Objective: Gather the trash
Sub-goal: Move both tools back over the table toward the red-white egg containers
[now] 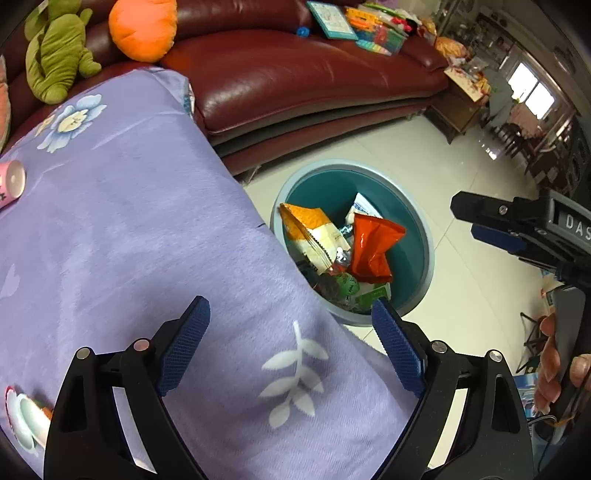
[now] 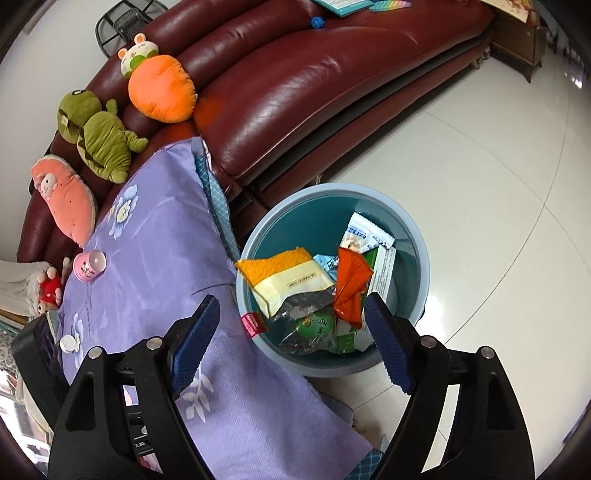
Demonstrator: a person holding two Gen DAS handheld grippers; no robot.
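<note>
Left wrist view shows white letters "DAS" on the body of the right claw (image 1: 480,225), which sits off to the right, its blue pad and black finger seen side-on; from here I cannot tell its spread. Print on the wrappers in the bin (image 1: 424,229) is too small to read, apart from green Chinese characters on a clear packet (image 2: 317,325) in the right wrist view.

Under both claws lies a purple cloth (image 1: 129,240) with white leaves and blue flowers, spread over a raised surface. Beyond it runs a dark red leather sofa (image 1: 303,81) carrying a green plush (image 1: 55,59), an orange plush (image 1: 144,26) and, at its far end, books and toys. Pale glossy tiles (image 2: 480,166) cover the floor.

Just ahead of the left claw (image 1: 291,343), slightly to its right, stands the teal bin on the floor, hard against the cloth's edge. Inside are an orange-and-cream bag (image 1: 314,236), a red wrapper (image 1: 373,247) and white packets. A pink cup (image 2: 89,266) lies on its side on the cloth, well to the left of both claws.

Left claw: fingers wide apart, nothing between them, hovering over the cloth. Right claw (image 2: 291,339): likewise spread wide and empty, its right pad above the bin's near rim
</note>
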